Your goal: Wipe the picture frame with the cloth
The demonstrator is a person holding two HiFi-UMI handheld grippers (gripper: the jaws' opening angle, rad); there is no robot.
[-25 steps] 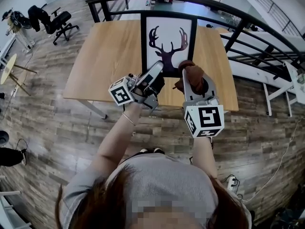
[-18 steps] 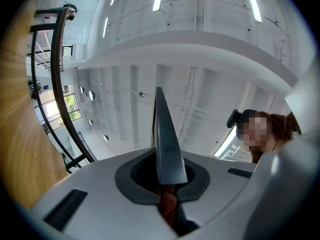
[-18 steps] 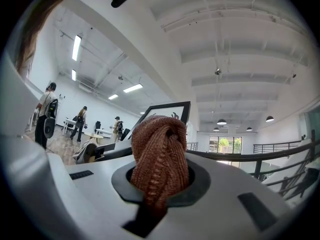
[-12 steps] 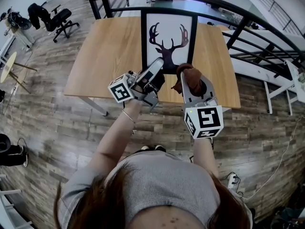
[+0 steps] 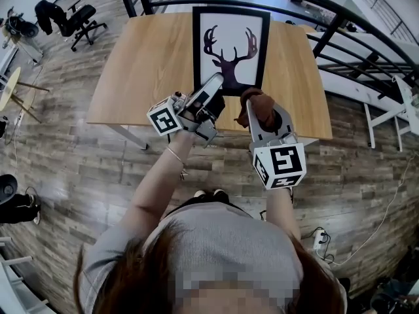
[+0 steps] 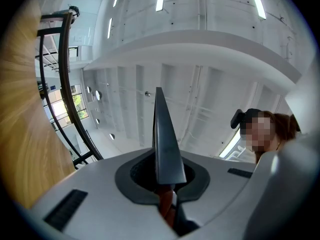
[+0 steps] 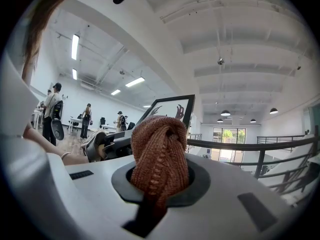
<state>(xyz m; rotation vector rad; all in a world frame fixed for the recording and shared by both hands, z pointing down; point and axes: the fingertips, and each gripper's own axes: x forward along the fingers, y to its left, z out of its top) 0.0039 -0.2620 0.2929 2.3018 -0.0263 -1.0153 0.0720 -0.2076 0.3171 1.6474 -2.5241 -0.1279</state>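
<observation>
- The right claw (image 5: 260,110) is clamped on a brown knitted cloth (image 5: 259,105), which bulges out of the jaws in a bunched wad.
- Compared with a second ago, this claw has sunk a little and come nearer. The cloth now sits at the near right corner of the frame (image 5: 230,26) instead of further up over its lower edge.
- The left claw (image 5: 215,82) is closed tight, its jaws pressed together into one thin blade with nothing between them. It points up and away at the frame's near left corner and has hardly shifted. Whether it touches the frame I cannot tell.
- The frame, black-edged with a deer-head print, is on the worktop (image 5: 141,70), centred toward the far edge, and has kept its place there.
- Judgement: the cloth has been drawn toward the near end of the frame, so one stroke looks to be finishing at that corner. Most of the glass and the far edge are probably still to be wiped.
- Beyond the worktop runs a black railing (image 5: 327,25). An office chair (image 5: 69,19) stands far left on the floor.
</observation>
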